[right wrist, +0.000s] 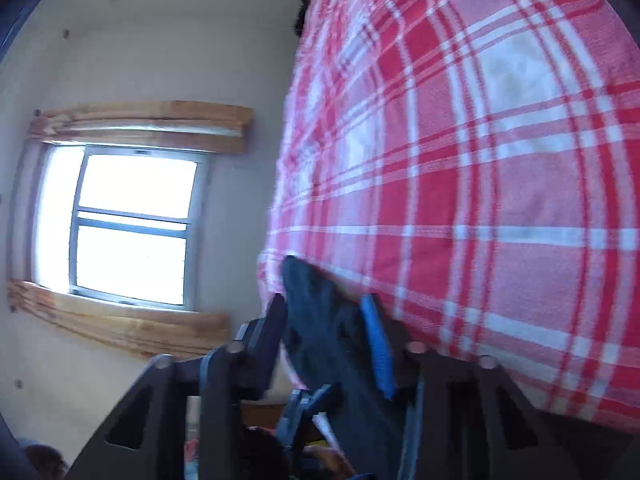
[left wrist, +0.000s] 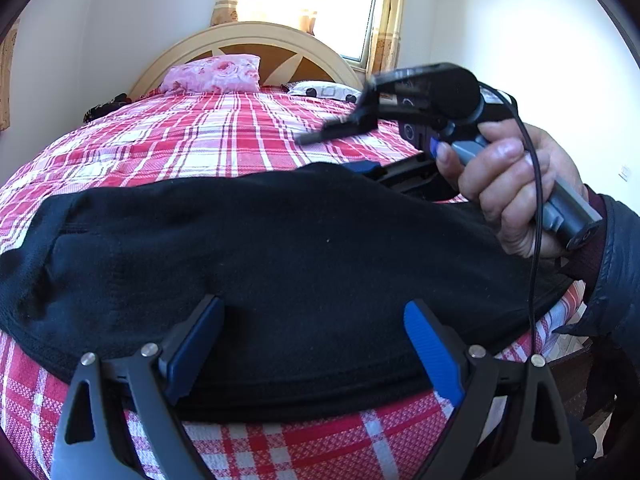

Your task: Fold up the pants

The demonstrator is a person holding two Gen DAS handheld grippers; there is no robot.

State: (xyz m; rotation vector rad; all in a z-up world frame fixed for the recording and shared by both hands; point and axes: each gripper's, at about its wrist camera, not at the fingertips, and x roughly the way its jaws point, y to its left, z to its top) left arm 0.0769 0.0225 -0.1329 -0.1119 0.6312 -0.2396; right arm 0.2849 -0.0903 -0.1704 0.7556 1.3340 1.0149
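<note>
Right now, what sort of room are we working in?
A bedroom, most likely: a bed with a red plaid bedspread, an arched wooden headboard with a pink pillow against it, and a curtained window behind.

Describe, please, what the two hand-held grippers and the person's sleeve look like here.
The left hand-held gripper has black angular fingers with silver rivets and blue ribbed pads. The right hand-held gripper matches; from the left wrist view its body is black with a grey handle and a thin black cable. The sleeve is dark blue and quilted.
</note>
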